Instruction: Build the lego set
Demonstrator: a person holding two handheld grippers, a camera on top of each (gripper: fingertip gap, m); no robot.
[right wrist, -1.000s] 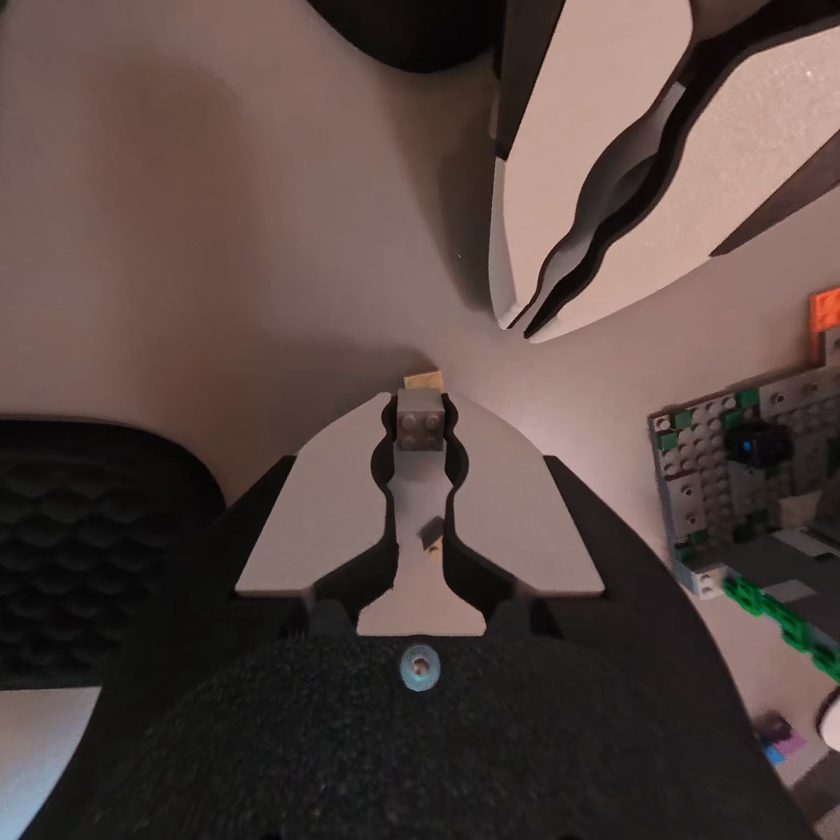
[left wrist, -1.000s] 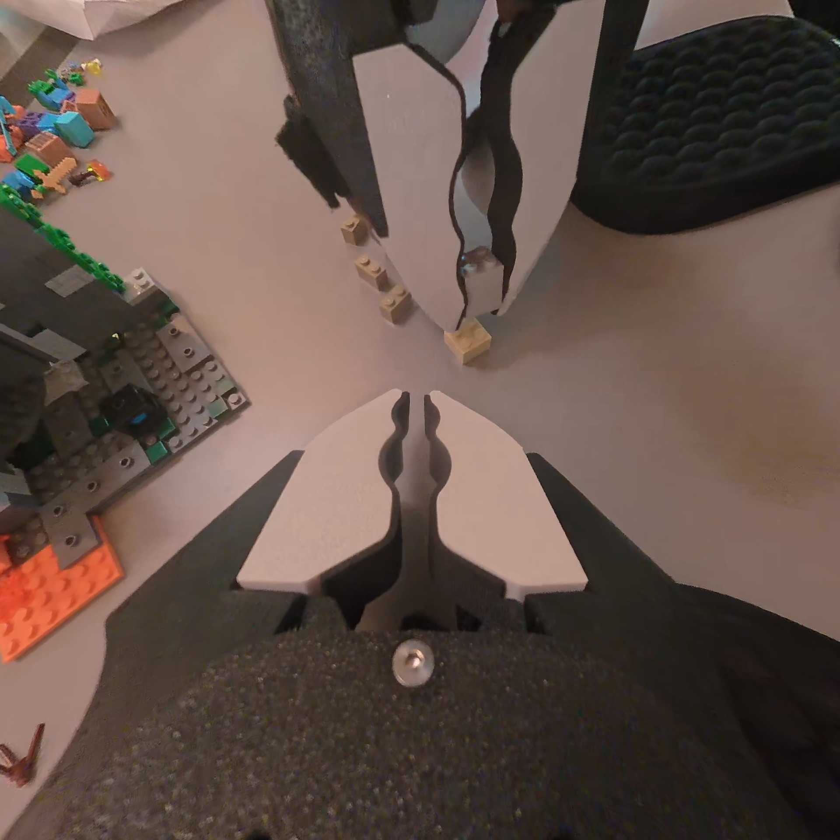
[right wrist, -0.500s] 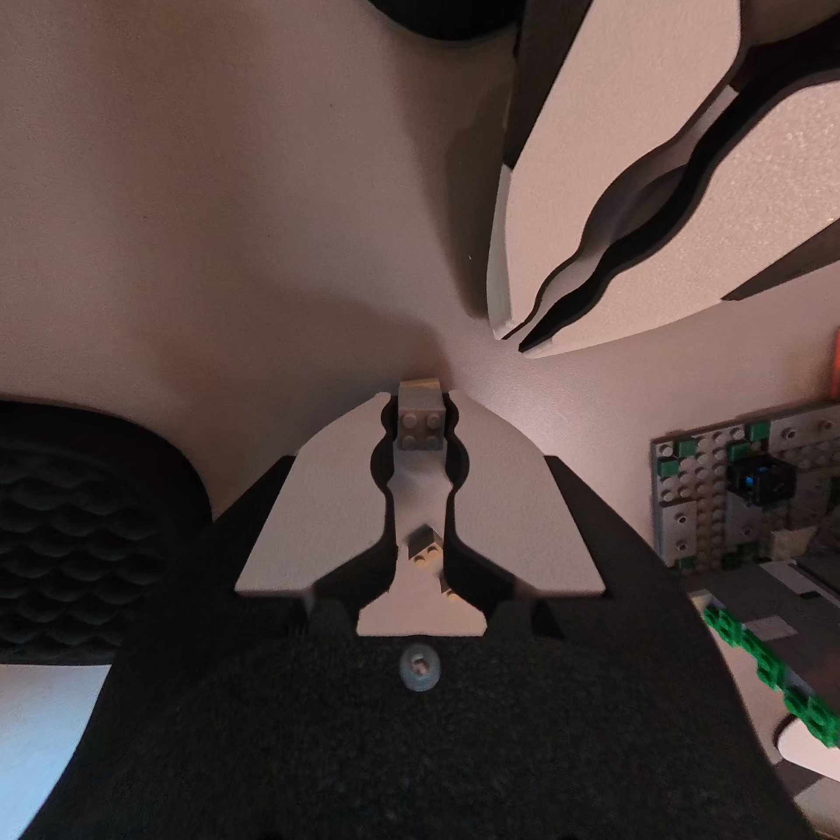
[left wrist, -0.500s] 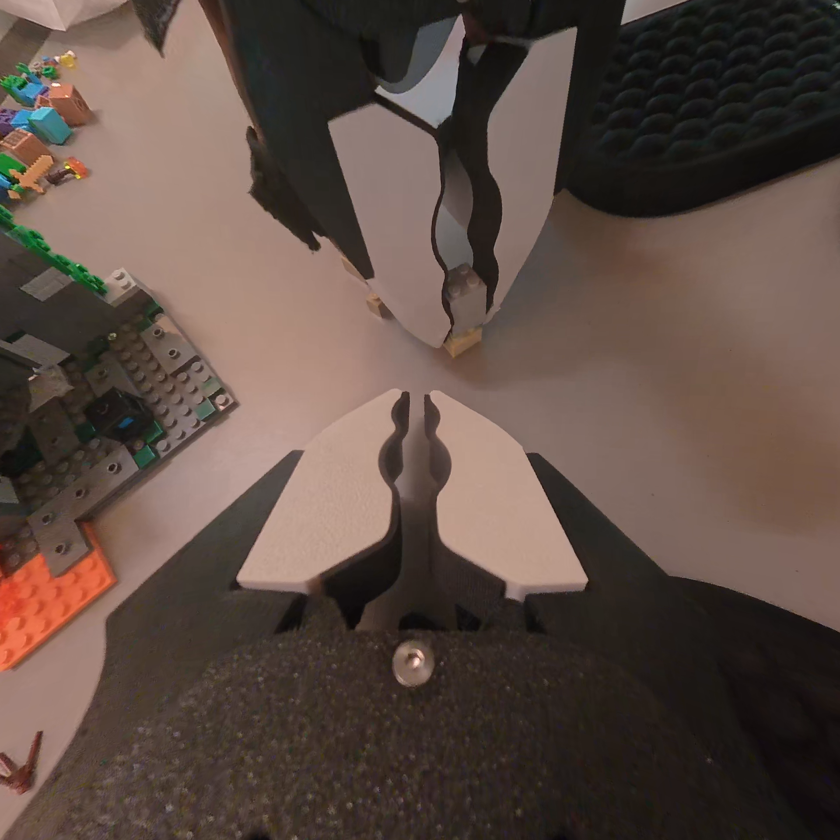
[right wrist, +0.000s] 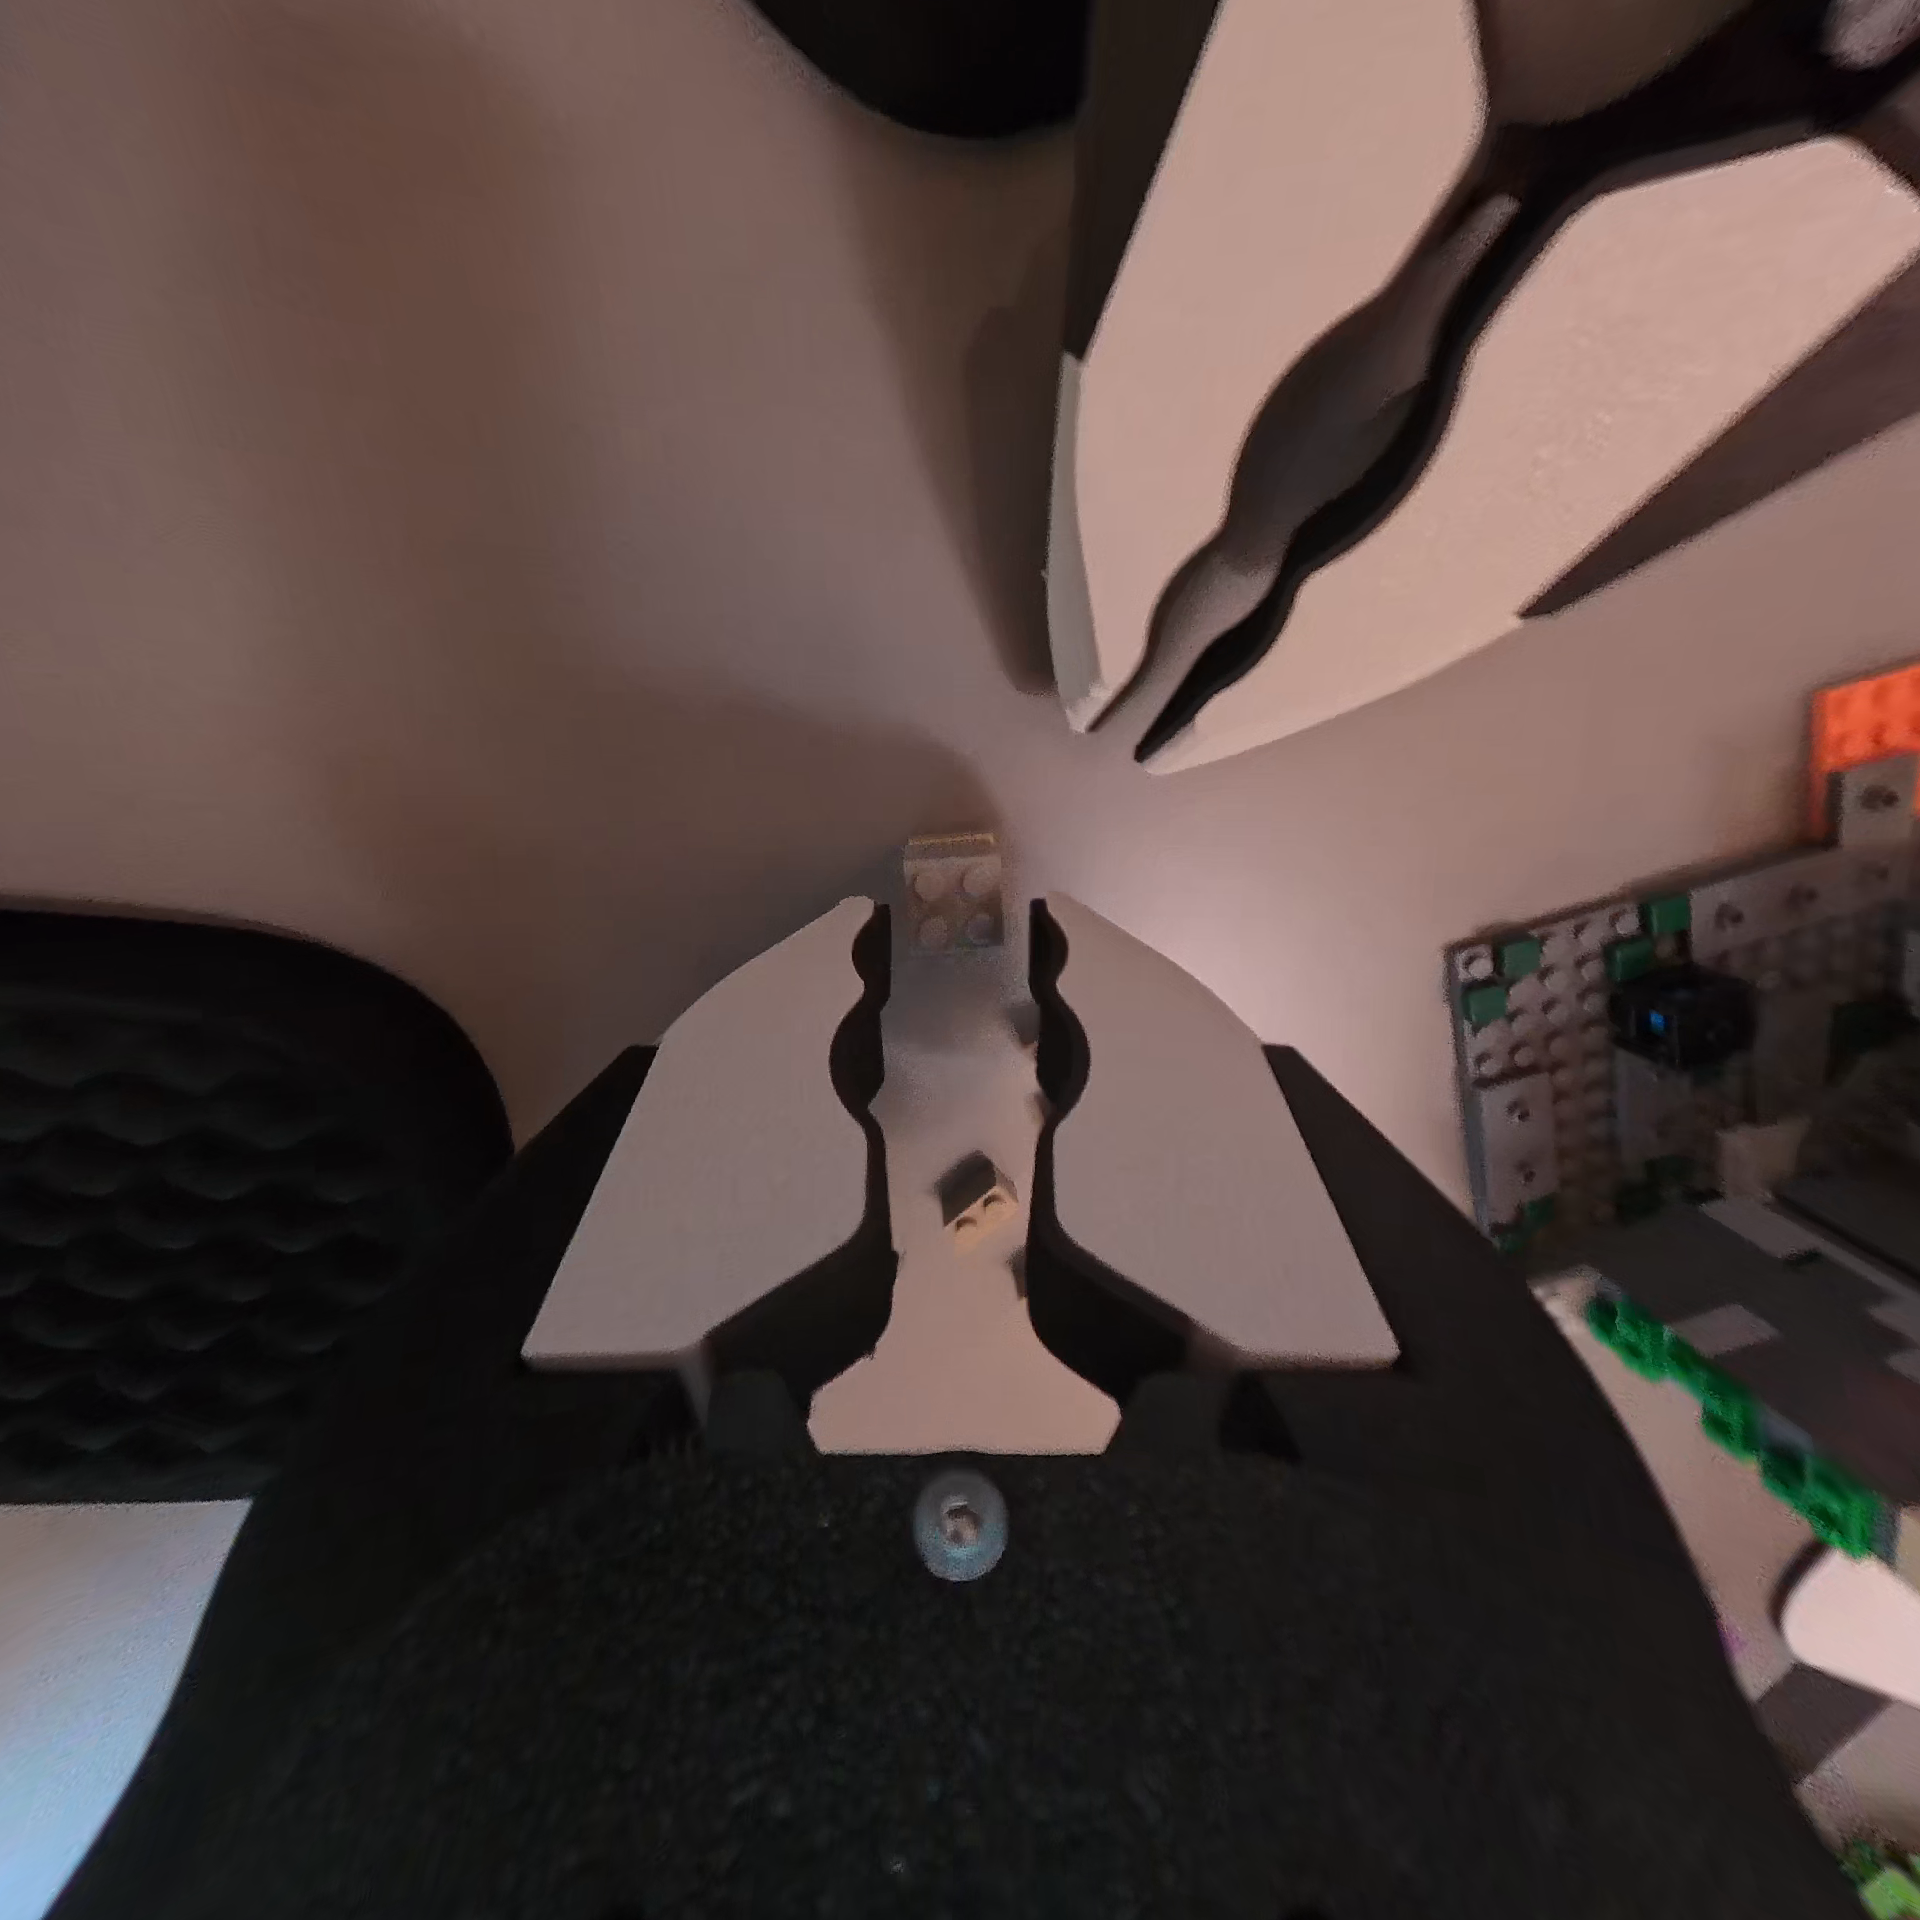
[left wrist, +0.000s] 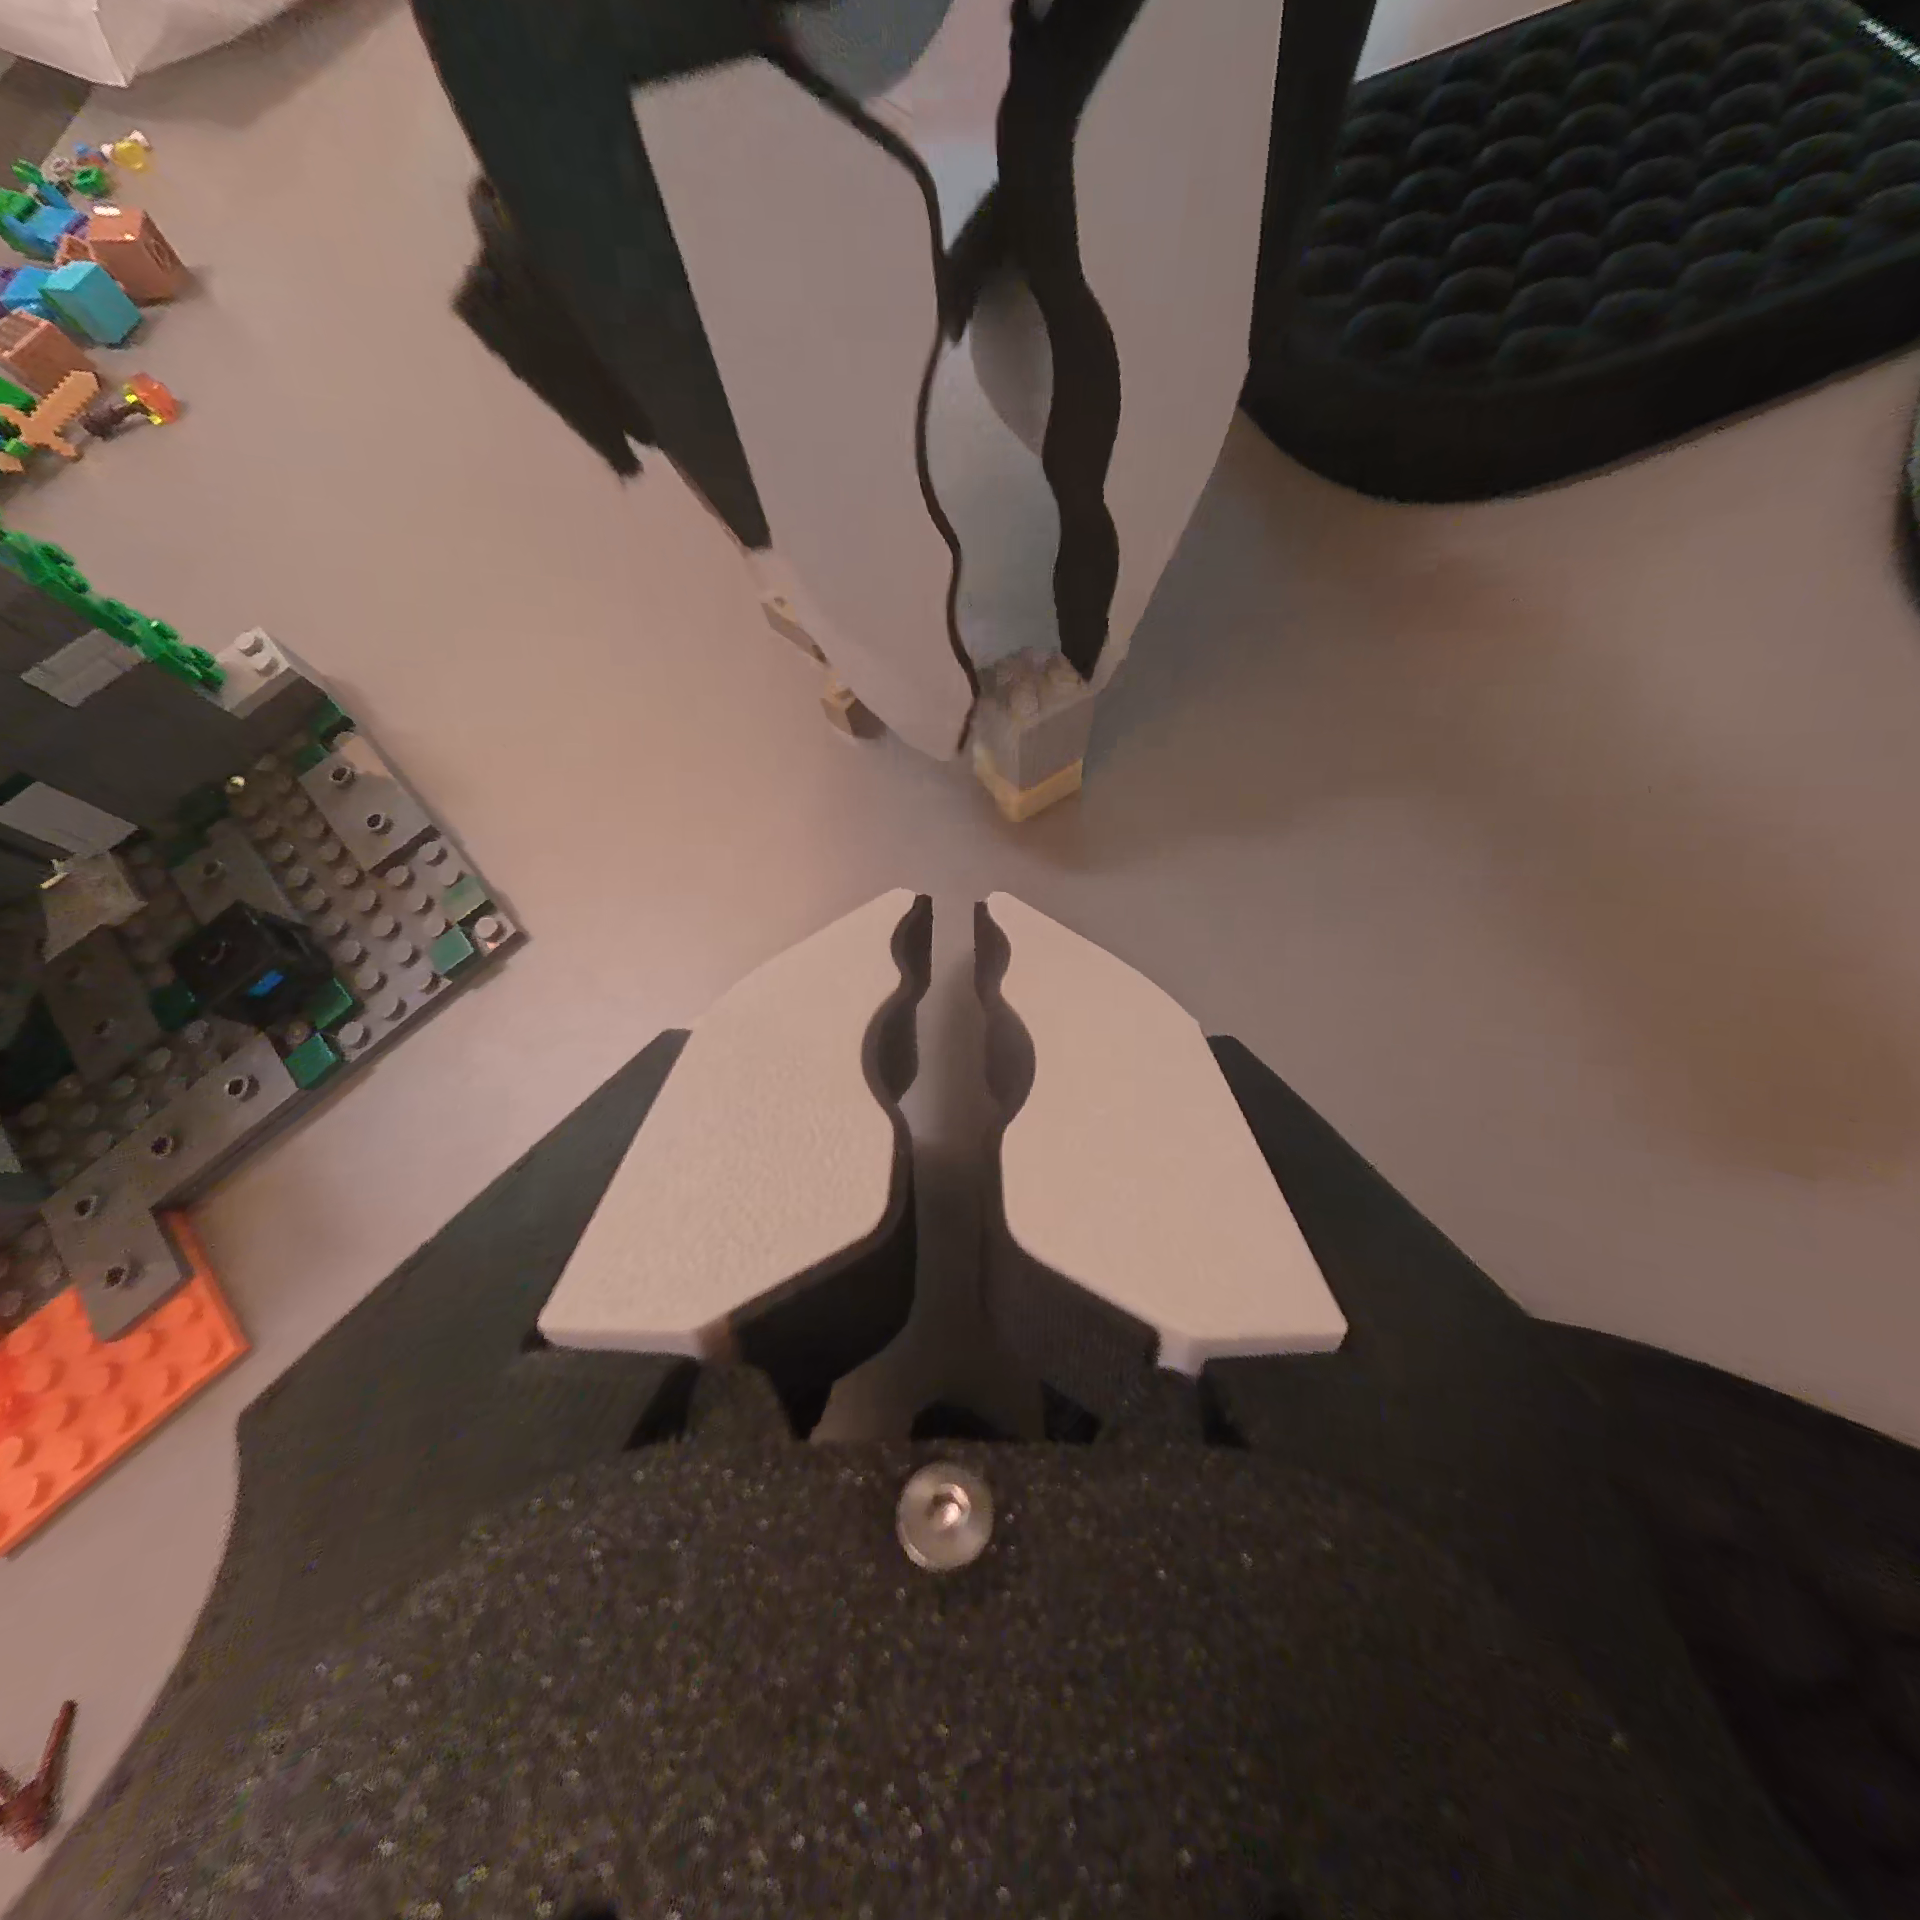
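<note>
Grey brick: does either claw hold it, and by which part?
Neither holds it. The right claw straddles the grey brick, its jaws clear of both sides; the left claw is shut, empty.

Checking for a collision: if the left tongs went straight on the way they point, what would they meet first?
Probably the grey brick stacked on the tan brick, just ahead of the left tongs, with the right tongs around it. Depth is unclear.

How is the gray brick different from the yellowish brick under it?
The gray brick sits on top; the yellowish brick lies underneath, on the table. The gray brick's studs show; the yellowish brick's are covered. The gray brick stands between the spread tips of the right claw; the yellowish brick sits below them. Both look square, with edges lined up.
</note>
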